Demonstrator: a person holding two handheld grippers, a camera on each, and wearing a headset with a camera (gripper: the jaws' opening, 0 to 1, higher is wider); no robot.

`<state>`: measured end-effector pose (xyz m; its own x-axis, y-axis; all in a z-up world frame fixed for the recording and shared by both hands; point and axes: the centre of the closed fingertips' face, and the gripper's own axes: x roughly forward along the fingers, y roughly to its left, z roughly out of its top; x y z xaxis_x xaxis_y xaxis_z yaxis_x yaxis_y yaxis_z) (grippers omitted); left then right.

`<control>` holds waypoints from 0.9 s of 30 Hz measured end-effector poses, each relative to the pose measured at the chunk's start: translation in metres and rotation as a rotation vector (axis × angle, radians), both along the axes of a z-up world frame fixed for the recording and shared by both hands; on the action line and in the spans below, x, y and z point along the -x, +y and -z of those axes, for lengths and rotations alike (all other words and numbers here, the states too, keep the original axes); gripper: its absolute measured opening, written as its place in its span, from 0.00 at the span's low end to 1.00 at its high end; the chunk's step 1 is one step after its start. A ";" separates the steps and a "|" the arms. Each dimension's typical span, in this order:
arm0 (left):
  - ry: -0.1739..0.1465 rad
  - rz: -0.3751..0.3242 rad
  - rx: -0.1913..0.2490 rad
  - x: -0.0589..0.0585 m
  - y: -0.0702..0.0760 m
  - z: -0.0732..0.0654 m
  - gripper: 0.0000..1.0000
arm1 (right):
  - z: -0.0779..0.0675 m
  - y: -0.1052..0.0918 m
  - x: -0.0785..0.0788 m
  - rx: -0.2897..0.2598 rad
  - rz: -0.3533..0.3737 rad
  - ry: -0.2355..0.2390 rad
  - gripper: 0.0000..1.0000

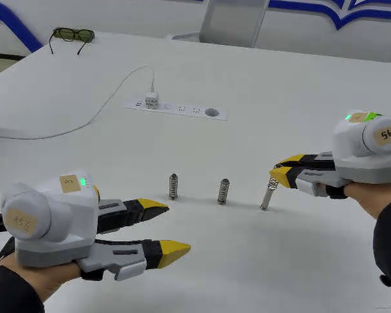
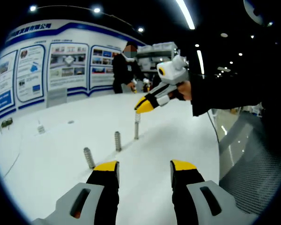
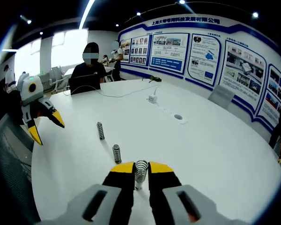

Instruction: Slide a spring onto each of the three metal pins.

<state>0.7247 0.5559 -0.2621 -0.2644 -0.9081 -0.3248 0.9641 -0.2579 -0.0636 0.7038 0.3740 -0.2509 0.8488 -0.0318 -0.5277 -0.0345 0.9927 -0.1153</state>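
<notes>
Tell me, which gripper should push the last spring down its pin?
Right, probably. The right gripper clamps the spring at the top of the third pin. The left gripper hangs open, beyond the other two pins, which carry springs.

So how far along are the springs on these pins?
Done: left pin and middle pin wear springs. In hand: the right gripper pinches the third spring atop the last pin, shaft below bare. Remaining: slide it down, release. The left gripper hangs open.
</notes>
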 end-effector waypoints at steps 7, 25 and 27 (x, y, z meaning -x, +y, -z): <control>0.002 -0.002 -0.005 0.000 0.000 0.001 0.44 | 0.005 -0.002 -0.001 -0.003 0.005 0.004 0.12; 0.003 -0.001 -0.015 0.001 0.000 0.003 0.44 | 0.037 -0.004 0.002 -0.029 0.020 0.052 0.12; 0.003 -0.001 -0.016 0.001 0.000 0.004 0.44 | 0.040 -0.006 0.002 -0.032 0.020 0.056 0.12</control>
<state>0.7239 0.5563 -0.2657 -0.2646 -0.9029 -0.3388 0.9641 -0.2561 -0.0704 0.7018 0.3684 -0.2906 0.8173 -0.0308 -0.5753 -0.0199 0.9965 -0.0816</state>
